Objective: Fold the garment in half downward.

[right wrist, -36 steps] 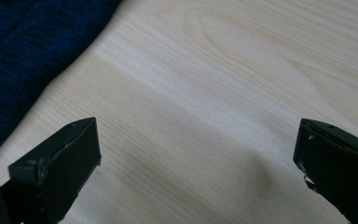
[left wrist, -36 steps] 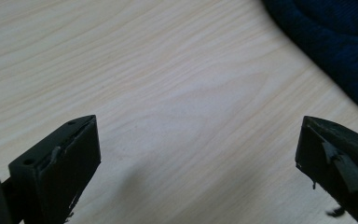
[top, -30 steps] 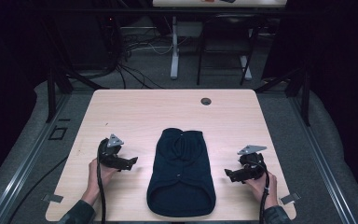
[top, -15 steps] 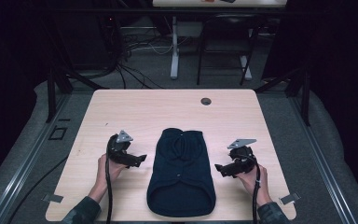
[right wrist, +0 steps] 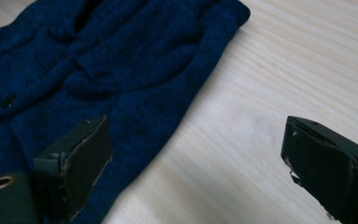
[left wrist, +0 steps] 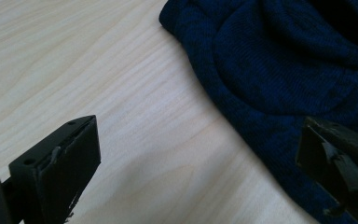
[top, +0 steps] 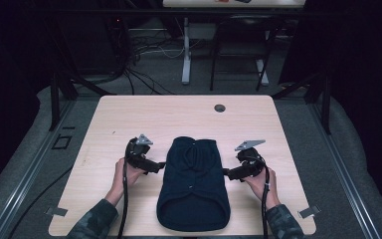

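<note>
Both my tongs, left [top: 160, 165] & right [top: 226, 174], gape apart, straddling the navy knit sweater's [top: 194, 184] edges mid-frame. Next: dip low to the tabletop [top: 129, 119], pinch only the edge layer, both sides level.

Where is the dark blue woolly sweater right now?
In the high view, the folded dark blue knitted sweater lies on the light wooden table, near its front edge, between the left gripper and right gripper.

So I've got a dark navy knit sweater [top: 194, 184] with a fine ribbed texture on a pale light-wood table [top: 129, 114] with faint grain lines, my jaws are matte black with scuffed whitish edges, and my sleeves [top: 92, 224] are green camo.
</note>
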`<action>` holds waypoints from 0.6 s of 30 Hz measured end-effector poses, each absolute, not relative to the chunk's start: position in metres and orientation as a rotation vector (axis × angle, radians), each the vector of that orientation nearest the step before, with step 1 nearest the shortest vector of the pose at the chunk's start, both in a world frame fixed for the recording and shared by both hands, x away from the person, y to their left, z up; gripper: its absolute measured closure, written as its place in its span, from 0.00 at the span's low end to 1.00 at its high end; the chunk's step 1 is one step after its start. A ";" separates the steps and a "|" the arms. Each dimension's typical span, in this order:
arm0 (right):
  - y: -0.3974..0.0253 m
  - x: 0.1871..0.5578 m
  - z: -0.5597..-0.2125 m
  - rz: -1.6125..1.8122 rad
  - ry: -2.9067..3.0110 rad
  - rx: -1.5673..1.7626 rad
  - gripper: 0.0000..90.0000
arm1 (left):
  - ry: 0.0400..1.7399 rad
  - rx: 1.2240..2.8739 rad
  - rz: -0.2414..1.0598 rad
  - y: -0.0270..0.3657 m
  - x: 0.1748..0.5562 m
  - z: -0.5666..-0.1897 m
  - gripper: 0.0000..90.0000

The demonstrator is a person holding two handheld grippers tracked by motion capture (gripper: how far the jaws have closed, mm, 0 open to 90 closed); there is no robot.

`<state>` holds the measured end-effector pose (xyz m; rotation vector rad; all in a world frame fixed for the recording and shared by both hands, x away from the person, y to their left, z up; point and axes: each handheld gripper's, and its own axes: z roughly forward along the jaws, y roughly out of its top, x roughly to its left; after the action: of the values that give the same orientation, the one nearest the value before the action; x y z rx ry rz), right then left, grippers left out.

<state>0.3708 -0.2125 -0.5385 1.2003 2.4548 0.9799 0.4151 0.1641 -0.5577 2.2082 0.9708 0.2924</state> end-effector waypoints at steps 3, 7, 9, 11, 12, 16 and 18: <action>-0.208 0.377 -0.537 0.986 2.459 1.199 0.09 | 0.964 2.222 0.269 0.160 0.421 -0.556 0.00; -0.203 0.389 -0.535 0.998 2.487 1.204 0.09 | 0.958 2.225 0.264 0.156 0.427 -0.553 0.00; -0.201 0.395 -0.535 1.003 2.487 1.216 0.09 | 0.956 2.233 0.260 0.150 0.433 -0.551 0.00; -0.200 0.400 -0.534 0.986 2.502 1.214 0.09 | 0.954 2.240 0.255 0.147 0.437 -0.550 0.00; -0.198 0.403 -0.534 0.997 2.499 1.219 0.09 | 0.952 2.239 0.255 0.145 0.438 -0.550 0.00; -0.194 0.412 -0.533 0.985 2.514 1.222 0.08 | 0.946 2.253 0.246 0.140 0.444 -0.549 0.00; -0.192 0.416 -0.534 0.983 2.525 1.222 0.08 | 0.947 2.253 0.235 0.138 0.448 -0.548 0.00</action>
<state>0.4163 -0.1918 -0.5342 1.2217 2.5250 0.9833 0.4482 0.1375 -0.5483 2.2533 0.9465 0.2351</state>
